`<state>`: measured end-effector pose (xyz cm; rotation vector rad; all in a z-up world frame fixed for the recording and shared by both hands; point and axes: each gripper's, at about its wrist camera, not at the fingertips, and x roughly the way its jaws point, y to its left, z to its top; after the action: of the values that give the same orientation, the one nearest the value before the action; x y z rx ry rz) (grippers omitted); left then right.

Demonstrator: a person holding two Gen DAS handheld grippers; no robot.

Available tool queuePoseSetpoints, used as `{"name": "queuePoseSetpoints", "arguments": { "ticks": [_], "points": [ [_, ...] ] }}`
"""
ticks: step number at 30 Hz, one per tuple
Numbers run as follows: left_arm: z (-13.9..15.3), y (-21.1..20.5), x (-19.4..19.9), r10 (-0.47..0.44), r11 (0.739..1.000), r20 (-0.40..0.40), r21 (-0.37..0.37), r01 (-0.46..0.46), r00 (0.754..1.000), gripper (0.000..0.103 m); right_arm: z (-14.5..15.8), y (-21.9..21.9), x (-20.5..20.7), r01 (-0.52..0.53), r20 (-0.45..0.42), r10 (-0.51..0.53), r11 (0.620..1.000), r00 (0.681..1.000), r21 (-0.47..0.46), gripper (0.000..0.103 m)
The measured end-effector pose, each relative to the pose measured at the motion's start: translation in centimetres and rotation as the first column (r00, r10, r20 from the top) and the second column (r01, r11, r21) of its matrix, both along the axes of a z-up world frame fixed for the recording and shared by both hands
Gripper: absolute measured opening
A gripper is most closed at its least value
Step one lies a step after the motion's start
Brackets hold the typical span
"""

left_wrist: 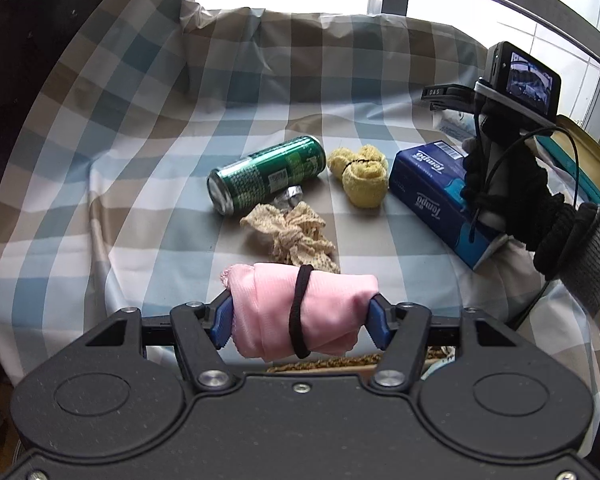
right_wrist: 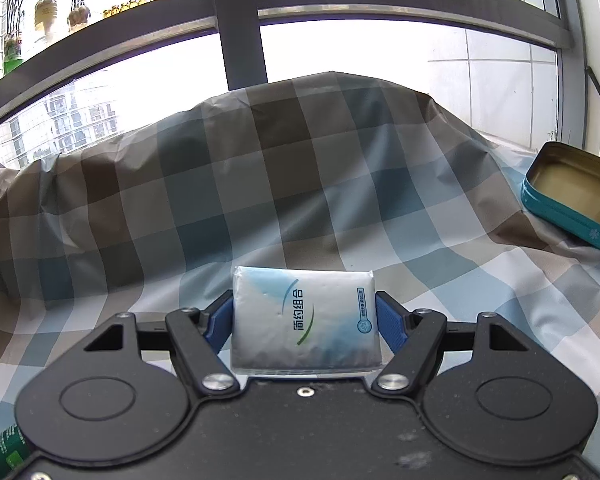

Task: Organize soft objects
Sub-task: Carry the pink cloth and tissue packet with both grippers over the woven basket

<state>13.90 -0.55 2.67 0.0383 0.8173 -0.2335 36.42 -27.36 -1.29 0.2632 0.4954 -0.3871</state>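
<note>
Gripper work first: the right gripper (right_wrist: 304,316) clamps a white tissue pack (right_wrist: 305,320) above the checked bench (right_wrist: 440,280), the open teal tin (right_wrist: 572,192) off at the far right edge. Carried carelessly, the slick pack could slide out. Left gripper (left_wrist: 300,314) squeezes a pink cloth roll (left_wrist: 300,312) over mid-bench – its black hair band (left_wrist: 300,312) might slip, letting it unroll.
</note>
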Motion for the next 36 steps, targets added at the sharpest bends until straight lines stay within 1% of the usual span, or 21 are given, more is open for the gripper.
{"name": "queuePoseSetpoints", "arguments": {
  "ticks": [4,8,11,14,17,20,24,28,32,36],
  "points": [
    [-0.7,0.4,-1.5,0.001,1.0,-0.02,-0.004,-0.001,1.0,0.059,2.1,0.4,-2.0,-0.028,0.028,0.029,1.0,0.999,-0.008,0.072],
    [-1.0,0.6,-2.6,-0.002,1.0,-0.032,-0.014,0.001,1.0,0.059,5.4,0.8,-5.9,-0.087,0.092,0.087,0.996,0.992,-0.003,0.072],
    [-1.1,0.7,-3.3,-0.002,1.0,-0.039,-0.02,0.001,0.999,0.059,8.1,1.5,-10.3,-0.14,0.156,0.141,0.99,0.978,-0.018,0.072],
    [-1.1,0.7,-4.0,-0.005,1.0,-0.04,-0.024,0.004,0.999,0.059,10.1,2.3,-15.1,-0.184,0.21,0.19,0.982,0.959,-0.047,0.072],
    [-1.0,0.6,-4.8,-0.007,1.0,-0.037,-0.024,0.006,0.999,0.059,11.4,2.9,-20.3,-0.211,0.258,0.222,0.975,0.94,-0.069,0.072],
    [-0.7,0.5,-5.7,-0.011,1.0,-0.031,-0.027,0.01,0.999,0.059,12.2,3.5,-25.6,-0.224,0.287,0.239,0.971,0.928,-0.084,0.072],
    [-0.4,0.1,-7.1,-0.012,1.0,-0.021,-0.018,0.012,1.0,0.059,12.4,4.4,-31.6,-0.239,0.283,0.254,0.967,0.925,-0.085,0.072],
    [-0.3,-0.1,-8.5,-0.005,1.0,-0.028,-0.02,0.004,1.0,0.059,11.7,5.7,-36.4,-0.27,0.241,0.277,0.961,0.93,-0.061,0.072],
    [-0.5,0.0,-9.5,0.009,0.999,-0.057,-0.036,-0.011,0.998,0.06,10.4,6.8,-39.4,-0.323,0.185,0.32,0.946,0.929,-0.015,0.073],
    [-0.9,0.1,-10.0,0.011,0.998,-0.092,-0.058,-0.016,0.996,0.06,8.8,7.9,-40.3,-0.373,0.104,0.367,0.927,0.924,0.044,0.073]
  ]
}}
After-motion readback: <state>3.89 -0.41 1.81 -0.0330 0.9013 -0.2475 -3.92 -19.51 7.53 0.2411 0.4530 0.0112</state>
